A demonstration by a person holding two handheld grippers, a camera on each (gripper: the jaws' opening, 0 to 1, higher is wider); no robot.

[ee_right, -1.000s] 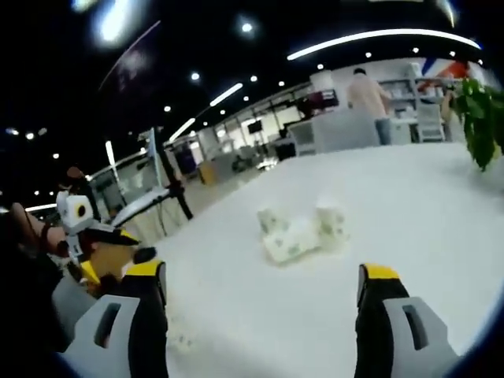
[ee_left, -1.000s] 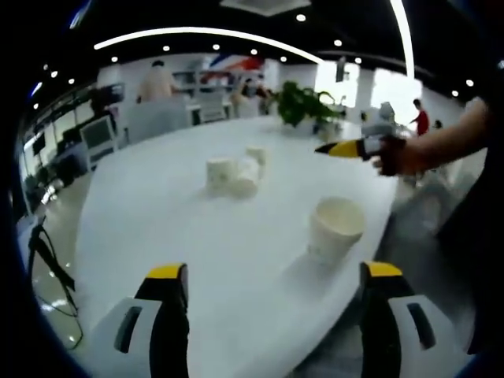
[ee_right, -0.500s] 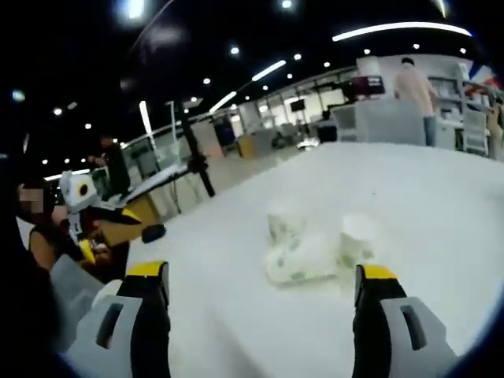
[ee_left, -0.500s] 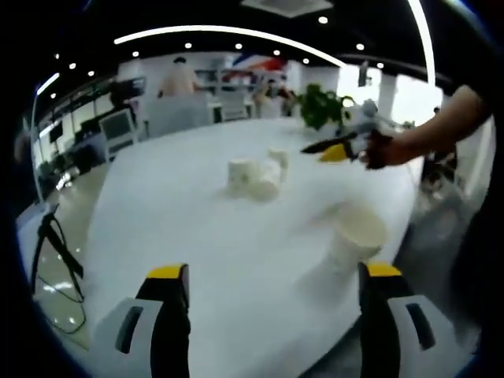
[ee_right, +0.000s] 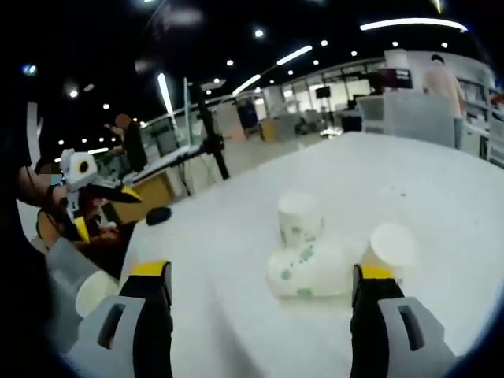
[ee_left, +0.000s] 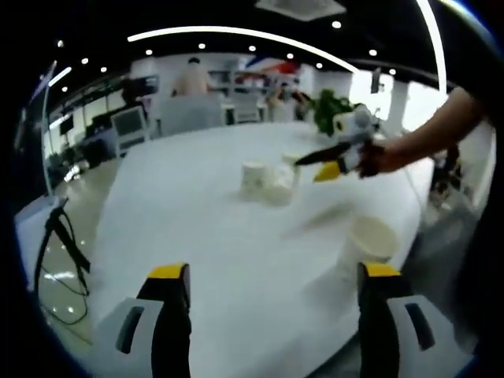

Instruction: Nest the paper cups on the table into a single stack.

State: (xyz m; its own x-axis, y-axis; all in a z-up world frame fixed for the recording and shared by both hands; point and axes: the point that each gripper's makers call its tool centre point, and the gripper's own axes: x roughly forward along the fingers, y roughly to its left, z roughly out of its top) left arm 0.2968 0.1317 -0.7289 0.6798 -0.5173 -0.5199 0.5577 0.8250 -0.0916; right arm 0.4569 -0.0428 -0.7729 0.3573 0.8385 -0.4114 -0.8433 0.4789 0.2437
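Note:
Several white paper cups stand on a white table (ee_left: 205, 228). In the left gripper view one upright cup (ee_left: 368, 240) sits close on the right, just beyond my open left gripper (ee_left: 272, 272). A cluster of cups (ee_left: 268, 178) lies farther off, with my right gripper (ee_left: 329, 164) hovering just right of it. In the right gripper view the cluster is near: an upside-down cup (ee_right: 299, 219), a cup lying on its side (ee_right: 303, 273) and a third cup (ee_right: 391, 246) next to the right jaw. My right gripper (ee_right: 260, 272) is open and holds nothing. The left gripper (ee_right: 83, 197) and the upright cup (ee_right: 96, 293) appear at far left.
The table edge (ee_left: 118, 260) drops off to a floor with a tripod (ee_left: 59, 236) on the left. A potted plant (ee_left: 331, 112) stands at the table's far end. Desks, another tripod (ee_right: 209, 134) and people fill the background.
My right gripper has moved in toward the cup cluster, which looms larger in its view. The left gripper view has shifted slightly. The cups have not moved.

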